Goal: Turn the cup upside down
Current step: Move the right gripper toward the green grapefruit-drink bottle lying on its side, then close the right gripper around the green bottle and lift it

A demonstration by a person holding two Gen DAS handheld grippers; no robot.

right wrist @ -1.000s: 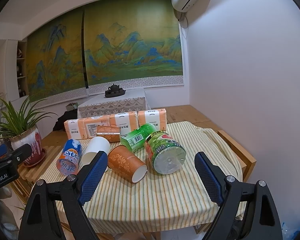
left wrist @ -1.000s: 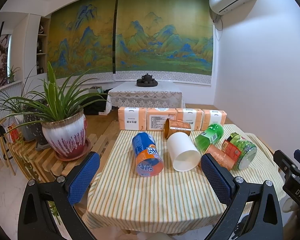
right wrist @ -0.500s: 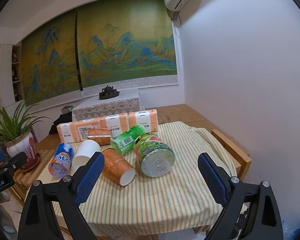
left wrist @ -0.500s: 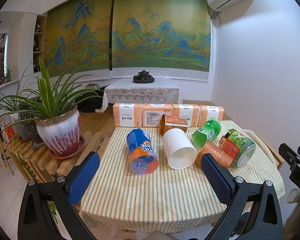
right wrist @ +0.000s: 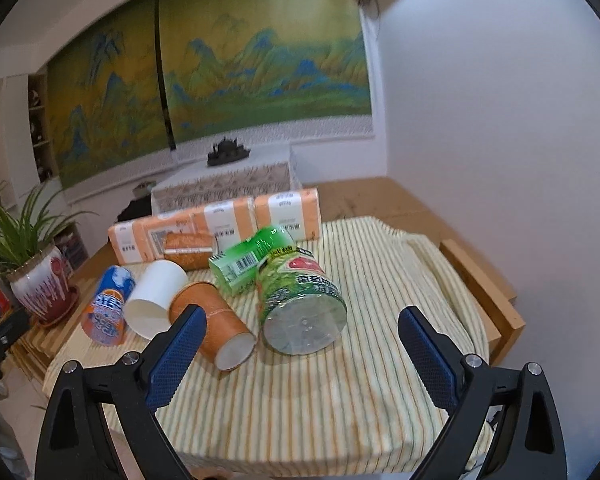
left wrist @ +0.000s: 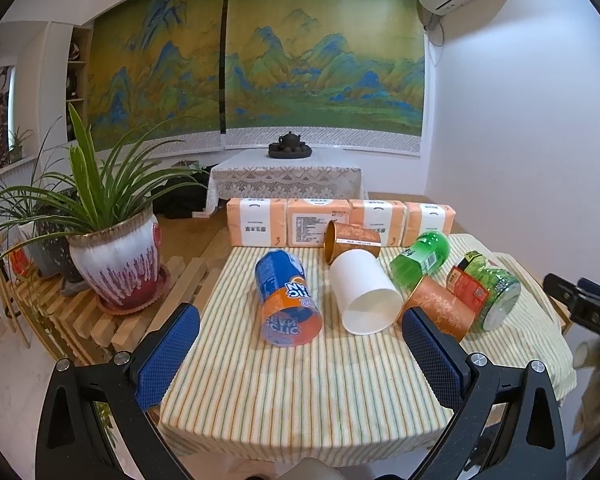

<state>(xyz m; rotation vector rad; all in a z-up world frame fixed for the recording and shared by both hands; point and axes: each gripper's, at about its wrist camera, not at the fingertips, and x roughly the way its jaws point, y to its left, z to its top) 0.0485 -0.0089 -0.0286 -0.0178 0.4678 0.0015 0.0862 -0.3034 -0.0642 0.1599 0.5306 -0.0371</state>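
Note:
Several cups lie on their sides on the striped tablecloth (left wrist: 300,392). A blue and orange cup (left wrist: 286,300) and a white paper cup (left wrist: 362,294) point their mouths at me. To their right lie an orange patterned cup (left wrist: 440,308) and a clear cup with a green and red label (left wrist: 484,290). My left gripper (left wrist: 299,312) is open, short of the blue cup. My right gripper (right wrist: 303,314) is open and empty, facing the base of the green-labelled cup (right wrist: 300,304), with the orange cup (right wrist: 212,320) at its left finger.
A gold-rimmed cup (left wrist: 352,238) and a green bottle (left wrist: 420,260) lie further back, before a row of orange tissue packs (left wrist: 340,222). A potted plant (left wrist: 116,264) stands on a slatted bench to the left. A wooden table edge (right wrist: 484,288) and white wall are to the right.
The right gripper has come nearer to the cups and its view is blurred with motion. The left gripper has shifted only slightly. No cup has moved.

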